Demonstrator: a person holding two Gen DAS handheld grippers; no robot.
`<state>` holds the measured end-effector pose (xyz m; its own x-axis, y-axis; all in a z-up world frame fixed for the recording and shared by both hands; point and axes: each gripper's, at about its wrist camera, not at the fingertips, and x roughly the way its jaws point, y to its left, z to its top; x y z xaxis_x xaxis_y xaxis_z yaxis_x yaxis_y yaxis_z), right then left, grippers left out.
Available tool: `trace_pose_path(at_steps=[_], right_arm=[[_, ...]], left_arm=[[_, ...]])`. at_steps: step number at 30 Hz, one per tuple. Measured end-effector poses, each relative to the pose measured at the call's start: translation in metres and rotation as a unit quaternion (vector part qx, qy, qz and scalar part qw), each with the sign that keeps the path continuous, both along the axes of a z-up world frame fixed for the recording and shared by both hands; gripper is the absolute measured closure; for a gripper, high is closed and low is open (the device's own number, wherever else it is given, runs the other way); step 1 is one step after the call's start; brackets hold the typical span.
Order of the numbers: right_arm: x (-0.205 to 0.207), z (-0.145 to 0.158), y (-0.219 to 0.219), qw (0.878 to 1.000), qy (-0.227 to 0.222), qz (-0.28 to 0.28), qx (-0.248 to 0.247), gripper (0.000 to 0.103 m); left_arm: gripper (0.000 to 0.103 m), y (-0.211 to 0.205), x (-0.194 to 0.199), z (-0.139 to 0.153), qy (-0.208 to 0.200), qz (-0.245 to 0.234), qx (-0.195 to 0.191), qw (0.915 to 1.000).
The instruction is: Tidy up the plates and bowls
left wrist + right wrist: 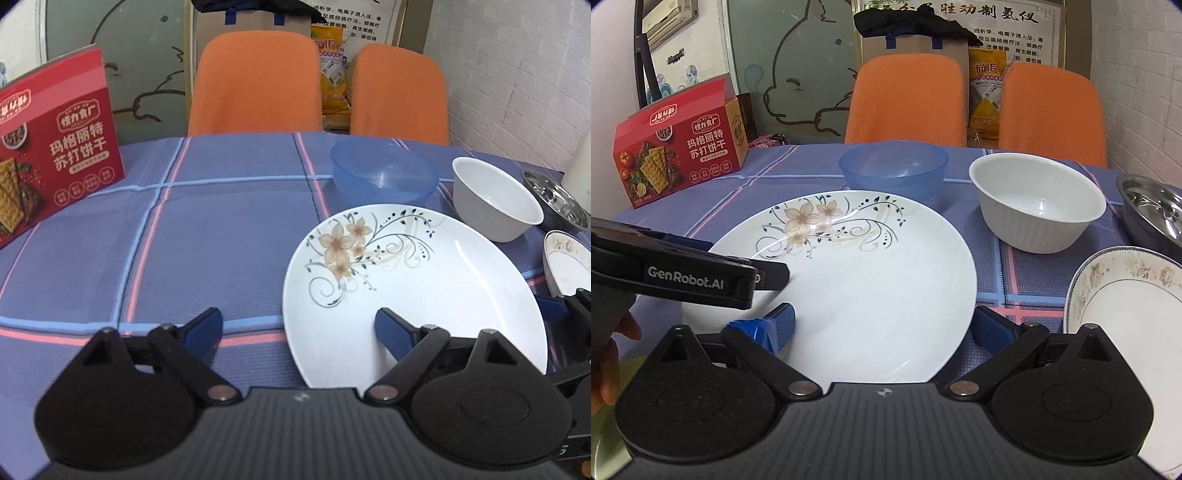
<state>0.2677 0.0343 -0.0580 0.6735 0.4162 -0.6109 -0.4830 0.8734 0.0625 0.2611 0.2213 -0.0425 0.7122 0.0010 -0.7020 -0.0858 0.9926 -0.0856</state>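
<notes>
While both tongs stand spread and empty, the flowered plate lies flat on the checked tablecloth; the left gripper straddles the plate's left rim; the right gripper straddles its right rim; beyond the plate stand a blue bowl and a white bowl.

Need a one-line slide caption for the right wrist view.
Open right gripper over floral plate; blue bowl, white bowl behind.
</notes>
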Motion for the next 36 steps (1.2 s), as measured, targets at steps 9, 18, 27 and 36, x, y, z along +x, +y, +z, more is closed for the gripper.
trace_pose_path(at_steps=[9,18,27,36], right_arm=[[-0.001,0.009,0.004,0.999,0.022,-0.006,0.022,0.015],[-0.041,0.047,-0.006,0.999,-0.032,-0.007,0.036,0.014],[-0.109,0.046,-0.004,0.999,-0.023,0.014,0.048,0.014],[-0.154,0.032,-0.003,0.999,-0.003,0.019,0.047,0.014]], left_arm=[[0.065,-0.016,0.002,0.015,0.001,-0.013,-0.006,0.9999],[0.068,-0.024,-0.035,0.055,-0.046,-0.015,-0.008,0.9988],[0.068,-0.030,-0.108,0.058,-0.053,0.014,0.000,0.9985],[0.068,-0.035,-0.168,0.035,-0.035,0.031,-0.007,0.9989]])
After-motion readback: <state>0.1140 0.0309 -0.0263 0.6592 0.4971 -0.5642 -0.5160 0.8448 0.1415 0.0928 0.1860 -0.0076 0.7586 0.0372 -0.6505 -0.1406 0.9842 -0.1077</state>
